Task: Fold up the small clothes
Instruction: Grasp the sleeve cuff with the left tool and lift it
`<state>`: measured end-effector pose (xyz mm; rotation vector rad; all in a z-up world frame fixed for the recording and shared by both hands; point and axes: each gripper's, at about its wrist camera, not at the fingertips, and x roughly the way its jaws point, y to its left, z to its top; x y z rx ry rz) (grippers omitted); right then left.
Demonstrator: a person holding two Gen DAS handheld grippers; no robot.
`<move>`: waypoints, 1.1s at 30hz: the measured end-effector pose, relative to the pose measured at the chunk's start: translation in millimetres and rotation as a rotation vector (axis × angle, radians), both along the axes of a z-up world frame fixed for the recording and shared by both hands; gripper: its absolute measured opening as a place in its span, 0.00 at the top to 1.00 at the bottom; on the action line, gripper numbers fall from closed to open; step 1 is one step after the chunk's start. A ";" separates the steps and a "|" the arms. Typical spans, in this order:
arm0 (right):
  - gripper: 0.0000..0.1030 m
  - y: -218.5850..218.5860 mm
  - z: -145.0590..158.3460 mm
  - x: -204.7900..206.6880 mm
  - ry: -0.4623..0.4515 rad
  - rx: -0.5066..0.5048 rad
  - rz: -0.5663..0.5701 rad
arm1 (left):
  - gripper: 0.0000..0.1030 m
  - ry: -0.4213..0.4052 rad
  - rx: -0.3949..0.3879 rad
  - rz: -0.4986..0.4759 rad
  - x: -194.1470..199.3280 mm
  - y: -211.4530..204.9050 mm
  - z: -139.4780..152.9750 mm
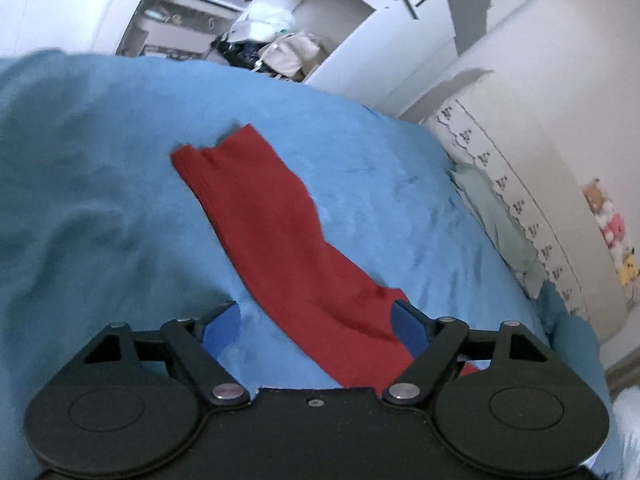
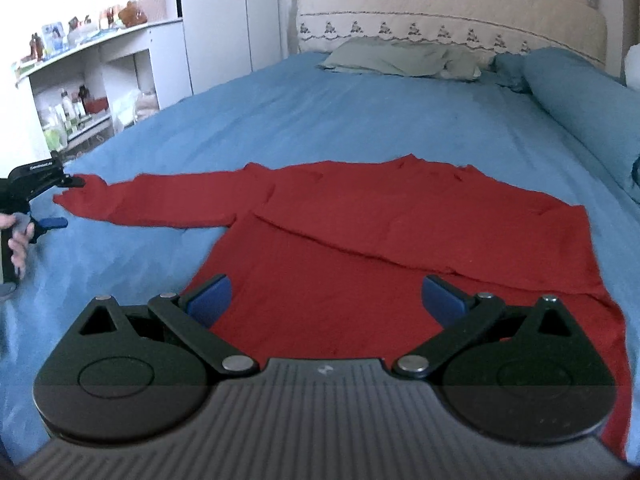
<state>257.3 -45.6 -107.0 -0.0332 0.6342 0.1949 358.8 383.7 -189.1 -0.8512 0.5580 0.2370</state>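
Note:
A red long-sleeved top lies flat on the blue bed cover. Its right sleeve is folded across the chest; its left sleeve stretches out to the left. My right gripper is open and empty, low over the top's lower hem. My left gripper is open, with the stretched sleeve running between its blue pads. It also shows in the right wrist view, at the sleeve's cuff, held by a hand.
A grey-green pillow and a blue bolster lie at the head of the bed, by a cream headboard with plush toys on top. White shelves with bottles stand left of the bed.

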 end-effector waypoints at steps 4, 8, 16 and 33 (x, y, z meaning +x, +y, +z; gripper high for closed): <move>0.00 4.5 -12.5 7.1 0.018 0.003 -0.010 | 0.30 -0.011 0.012 0.025 17.1 11.2 -5.1; 0.00 4.6 -20.9 14.1 0.032 0.009 -0.013 | 0.68 0.023 0.045 0.045 36.3 20.5 -7.8; 0.00 -6.3 -26.3 19.0 0.027 0.027 -0.036 | 0.91 0.043 0.105 0.011 45.6 10.3 5.5; 0.00 -140.1 11.4 -6.3 -0.098 0.097 -0.223 | 0.92 -0.284 0.307 -0.569 99.8 -323.1 150.2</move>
